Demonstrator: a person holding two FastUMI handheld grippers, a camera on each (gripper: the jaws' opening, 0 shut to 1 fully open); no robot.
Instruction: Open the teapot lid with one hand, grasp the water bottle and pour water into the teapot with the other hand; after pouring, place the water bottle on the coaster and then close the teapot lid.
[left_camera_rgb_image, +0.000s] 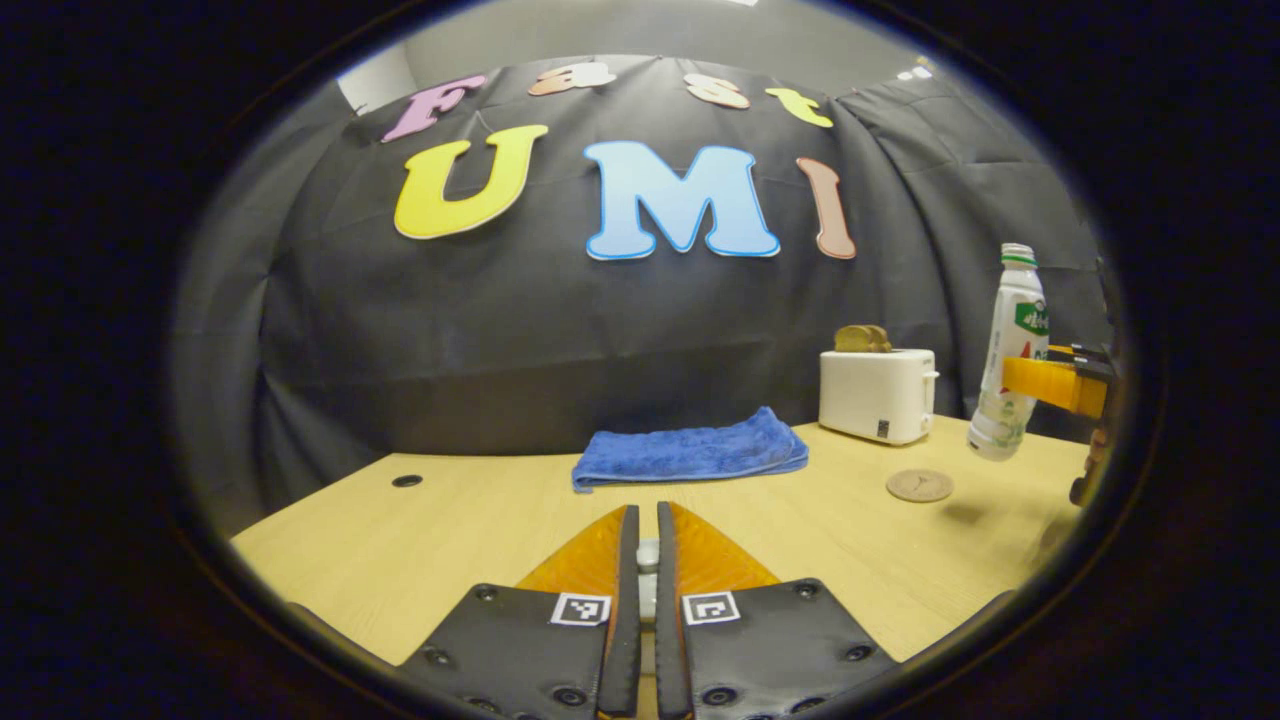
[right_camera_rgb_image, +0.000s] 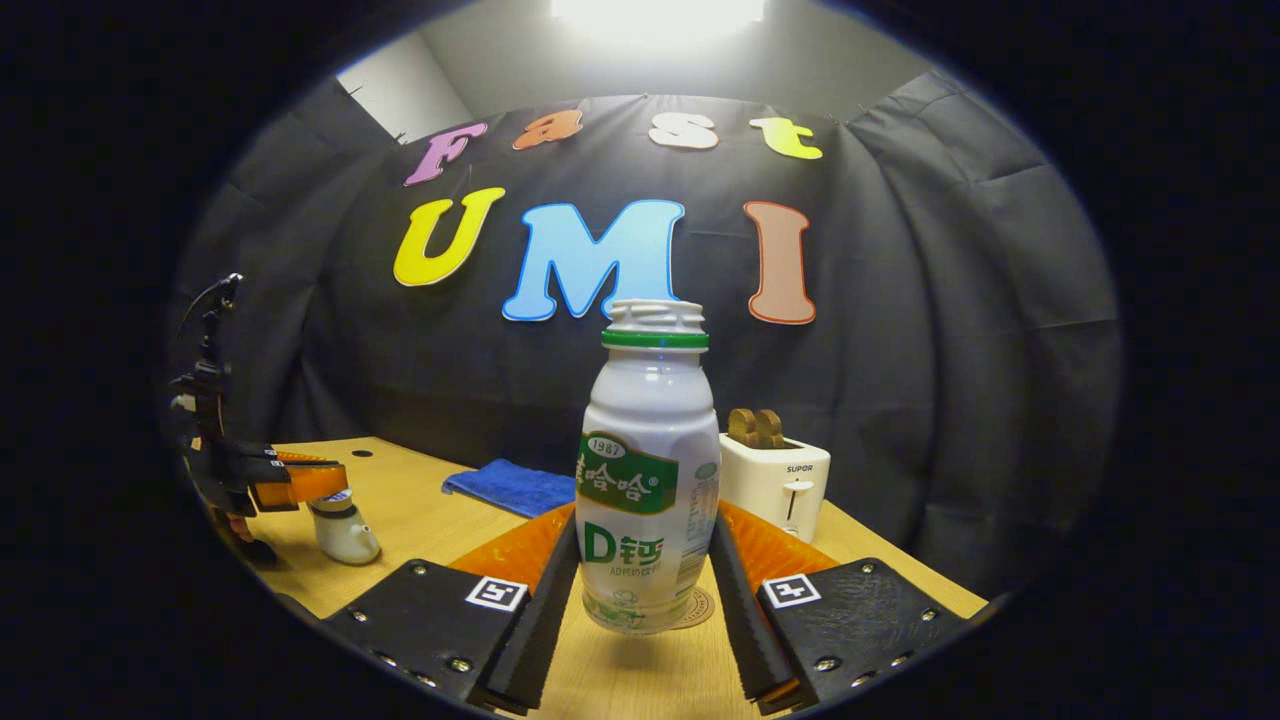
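Right hand-held gripper (right_camera_rgb_image: 645, 600) clamped on load, held aloft; left hand-held gripper (left_camera_rgb_image: 640, 560) nearly closed (low, level).

In the left gripper view the desk (left_camera_rgb_image: 420, 540) carries a folded towel (left_camera_rgb_image: 690, 450) at twelve o'clock near the back edge, just before the booth's wall. A toaster (left_camera_rgb_image: 878, 395) stands at about two o'clock from the towel, close beside it, with bread (left_camera_rgb_image: 862, 339) in its slots. The coaster (left_camera_rgb_image: 919, 485) lies on the desk before the toaster, toward three o'clock. The water bottle (left_camera_rgb_image: 1012, 355) hangs above the desk right of the toaster, behind and right of the coaster, between the jaws of the right gripper (left_camera_rgb_image: 1050, 385). In the right gripper view the teapot (right_camera_rgb_image: 342, 530) sits on the desk at nine o'clock, left of the towel, under the left gripper (right_camera_rgb_image: 300, 485).
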